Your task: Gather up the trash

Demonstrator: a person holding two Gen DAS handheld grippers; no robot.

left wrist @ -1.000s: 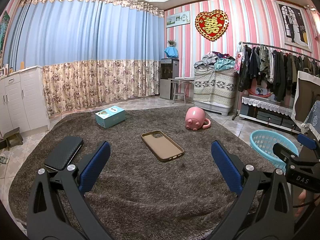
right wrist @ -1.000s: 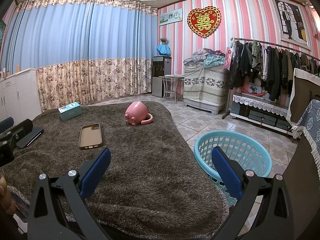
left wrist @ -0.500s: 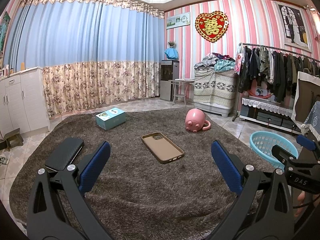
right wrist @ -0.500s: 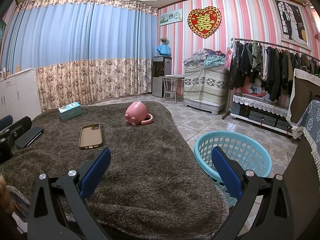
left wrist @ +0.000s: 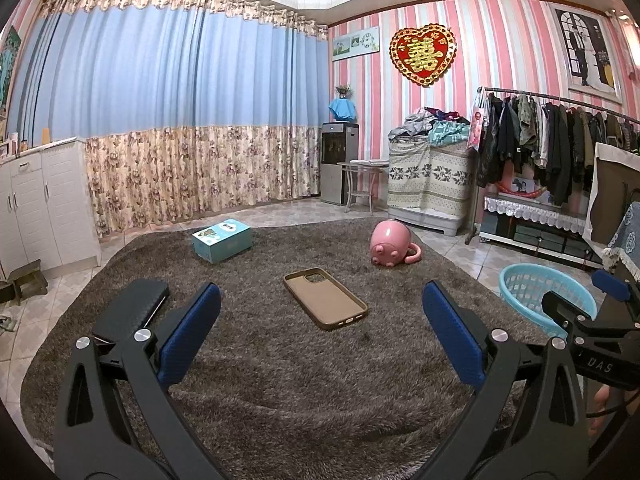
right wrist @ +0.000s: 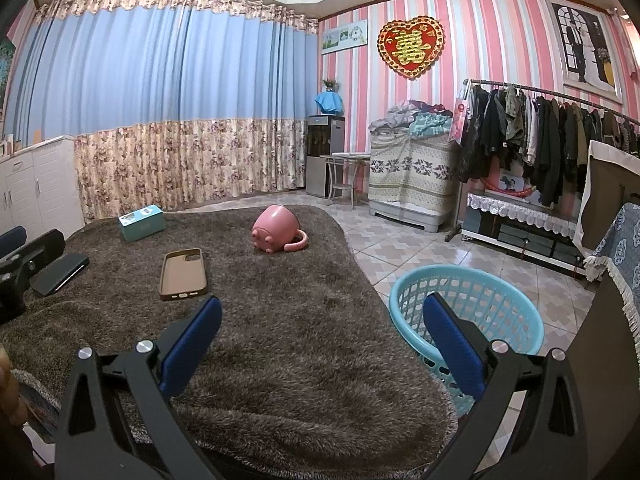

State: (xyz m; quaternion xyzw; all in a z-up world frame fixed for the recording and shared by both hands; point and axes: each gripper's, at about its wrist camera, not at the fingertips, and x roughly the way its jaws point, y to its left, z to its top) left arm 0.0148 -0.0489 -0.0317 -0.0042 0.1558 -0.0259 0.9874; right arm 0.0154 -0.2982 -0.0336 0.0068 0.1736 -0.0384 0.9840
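Observation:
On a shaggy brown rug [left wrist: 280,360] lie a tan phone case [left wrist: 325,298], a teal box [left wrist: 222,239], a pink pig-faced mug [left wrist: 390,243] on its side and a black case [left wrist: 132,314]. The same phone case [right wrist: 183,274], teal box [right wrist: 142,222], pink mug [right wrist: 278,235] and black case [right wrist: 60,274] show in the right wrist view. A light blue basket [right wrist: 468,312] stands on the tiles off the rug's right edge. My left gripper [left wrist: 320,340] hovers open over the rug, short of the phone case. My right gripper [right wrist: 320,344] is open, empty, beside the basket.
A clothes rack [left wrist: 560,148] and a covered pile of laundry [left wrist: 430,180] stand along the striped right wall. White cabinets [left wrist: 40,212] are at the left, curtains [left wrist: 180,128] at the back. A small stool [left wrist: 24,282] sits left of the rug.

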